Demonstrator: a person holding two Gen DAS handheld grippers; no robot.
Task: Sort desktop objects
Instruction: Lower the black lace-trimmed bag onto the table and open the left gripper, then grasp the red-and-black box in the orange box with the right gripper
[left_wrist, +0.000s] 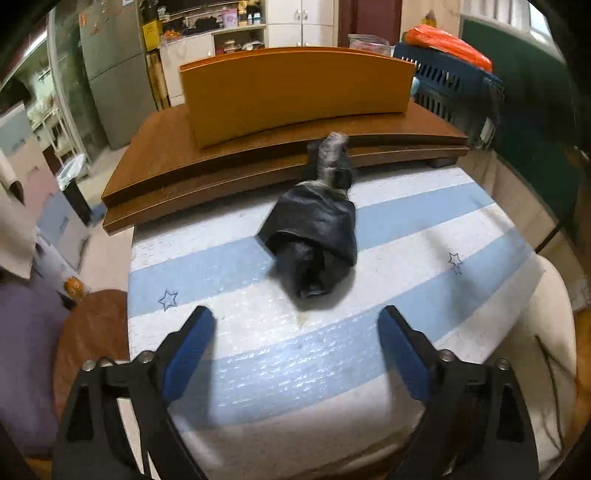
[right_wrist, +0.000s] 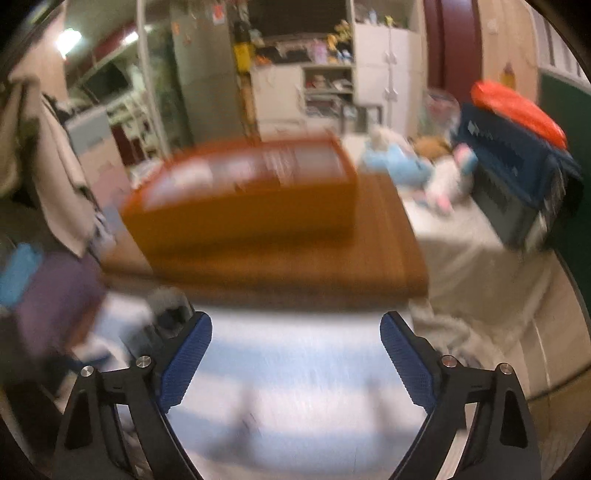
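Left wrist view: striped blue-and-white mat (left_wrist: 424, 218) covers the surface under me. Beyond it sits a stepped brown wooden platform (left_wrist: 166, 158) with an orange box (left_wrist: 295, 92) on top; a blue crate (left_wrist: 450, 81) stands further right.

Black folded umbrella (left_wrist: 314, 236) lies on the mat, ahead of my left gripper (left_wrist: 297, 332) and apart from it, roughly centred between the finger lines. Its long axis runs away from me; the far grey-wrapped end rests against the platform edge. Left fingers (left_wrist: 192, 339) are spread wide, gripping nothing.

Right wrist view, heavily blurred: my right gripper (right_wrist: 295, 339) is spread too and empty, over the mat. A dark blurred object, probably the umbrella, sits just beyond the left finger (right_wrist: 188, 350).
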